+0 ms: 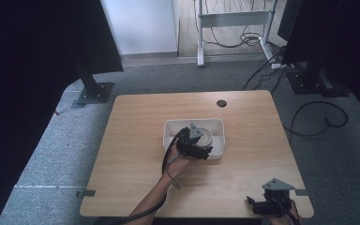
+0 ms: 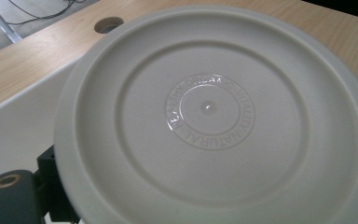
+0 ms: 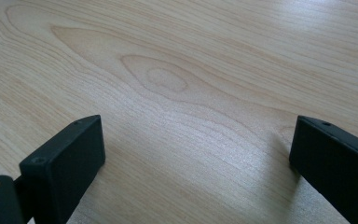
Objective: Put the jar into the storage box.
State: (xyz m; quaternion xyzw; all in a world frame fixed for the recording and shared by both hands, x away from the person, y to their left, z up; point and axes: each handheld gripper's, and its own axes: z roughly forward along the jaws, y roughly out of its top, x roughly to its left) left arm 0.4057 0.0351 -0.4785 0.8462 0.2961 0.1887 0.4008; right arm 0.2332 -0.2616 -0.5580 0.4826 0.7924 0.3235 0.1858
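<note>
A round white plate (image 2: 209, 121) with a raised ring of lettering on its underside stands very close in the left gripper view, tilted up over a white rectangular bin (image 2: 14, 130). From above, the plate (image 1: 206, 137) lies within the bin (image 1: 219, 123) at the table's middle. My left gripper (image 1: 194, 146) reaches into the bin from the near side and is shut on the plate's rim; one black finger (image 2: 51, 182) shows beside the rim and the other is hidden. My right gripper (image 1: 258, 204) (image 3: 196, 154) rests open near the front right corner over bare wood.
The wooden table (image 1: 136, 154) has a round cable hole (image 1: 221, 103) (image 2: 108, 23) behind the bin. Around it on grey carpet are black stand bases (image 1: 93, 91), a white frame (image 1: 232, 18) and loose cables (image 1: 318, 122).
</note>
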